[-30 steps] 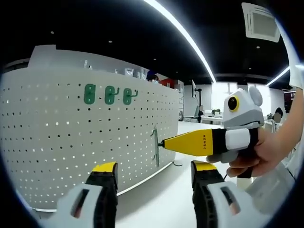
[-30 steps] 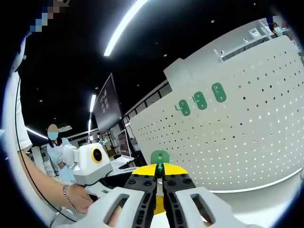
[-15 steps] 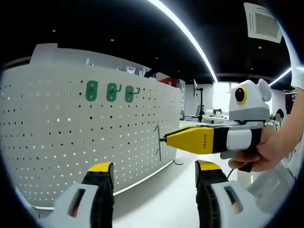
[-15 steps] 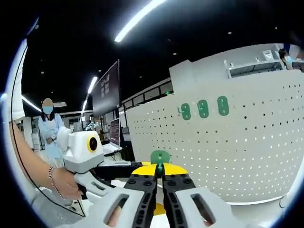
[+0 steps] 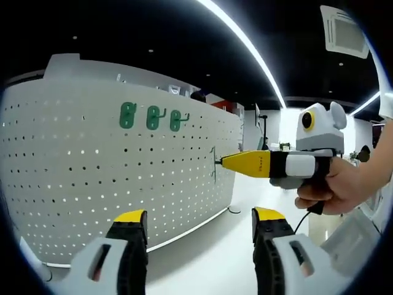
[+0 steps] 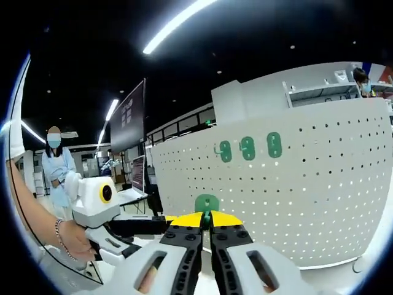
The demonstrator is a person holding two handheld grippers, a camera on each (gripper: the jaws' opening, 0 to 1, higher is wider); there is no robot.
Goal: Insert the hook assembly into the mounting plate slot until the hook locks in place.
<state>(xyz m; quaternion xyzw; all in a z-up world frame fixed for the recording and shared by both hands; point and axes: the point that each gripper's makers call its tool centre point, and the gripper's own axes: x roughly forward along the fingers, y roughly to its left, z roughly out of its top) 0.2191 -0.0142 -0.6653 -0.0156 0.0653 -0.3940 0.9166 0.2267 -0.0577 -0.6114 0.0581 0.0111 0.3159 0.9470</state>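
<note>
right claw [image 6: 207, 232], jaws clamped on a green plastic hook assembly [image 6: 207, 204], has drawn nearer the white perforated mounting plate [image 5: 92, 178], insertion apparently close; left claw [image 5: 199, 228] hangs open beneath.

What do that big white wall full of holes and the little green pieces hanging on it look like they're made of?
The pegboard looks like painted sheet metal, though rigid plastic is possible: smooth matte white, with even rows of small punched holes. The three green hooks mounted on it look like moulded plastic: uniform colour, rounded edges, slight sheen. The green hook held in the right gripper looks the same.
</note>
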